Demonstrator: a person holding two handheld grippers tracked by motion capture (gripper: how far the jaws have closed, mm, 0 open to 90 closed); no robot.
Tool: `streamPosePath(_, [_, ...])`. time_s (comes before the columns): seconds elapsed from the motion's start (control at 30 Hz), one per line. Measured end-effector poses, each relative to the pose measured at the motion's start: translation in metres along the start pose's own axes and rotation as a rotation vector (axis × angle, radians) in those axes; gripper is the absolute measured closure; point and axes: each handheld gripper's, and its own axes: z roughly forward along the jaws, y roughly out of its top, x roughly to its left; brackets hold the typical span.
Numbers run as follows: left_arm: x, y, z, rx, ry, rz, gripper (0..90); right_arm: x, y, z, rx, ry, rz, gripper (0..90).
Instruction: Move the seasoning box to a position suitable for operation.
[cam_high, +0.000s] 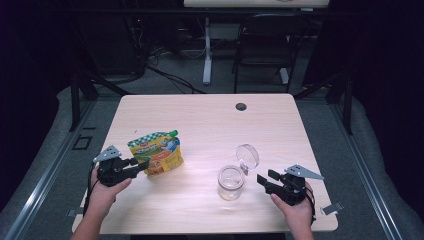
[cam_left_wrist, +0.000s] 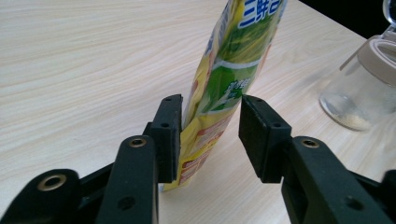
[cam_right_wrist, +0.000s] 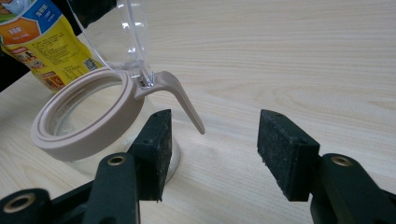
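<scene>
Grabbing the pouch (cam_left_wrist: 224, 84) is the job right now. It stands on the table (cam_high: 210, 125), on the left side, with its green cap at the top. Its bottom edge sits between the jaws of the left gripper (cam_left_wrist: 210, 135). One pad (cam_left_wrist: 169, 135) touches the pouch. The other pad (cam_left_wrist: 254, 135) is a little way off, so the jaws are apart and do not pinch it yet.

To do this well, squeeze slowly until both pads press flat on the pouch. It is soft and thin, so it may bend or tip over. A grip a bit higher up may hold it better.

The jar (cam_high: 231, 181) stands near the middle, with its clear lid (cam_high: 247, 156) flipped up. The right gripper (cam_right_wrist: 212, 144) waits just beside it, jaws wide apart and holding nothing.

The pouch has big white letters on blue, tiny print and a small square code. None of it is clear enough to read.
</scene>
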Motion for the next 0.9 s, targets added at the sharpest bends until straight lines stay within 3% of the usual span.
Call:
streamPosePath(0.27, [-0.008,-0.001,0.001,-0.001,-0.010,-0.012,67.9,0.003,0.000,0.003,-0.003,0.007,0.004,44.9])
streamPosePath(0.6, [-0.018,0.002,0.003,0.008,-0.013,0.018,76.0,0.000,0.000,0.002,-0.001,0.004,0.013,44.9])
streamPosePath(0.77, [-0.025,0.004,0.004,0.010,-0.018,0.058,81.6,0.000,0.000,0.003,0.000,0.000,0.012,45.0])
streamPosePath(0.9, [-0.027,0.004,0.005,0.015,-0.037,0.053,81.6,0.000,-0.001,0.003,-0.001,0.002,0.014,45.0])
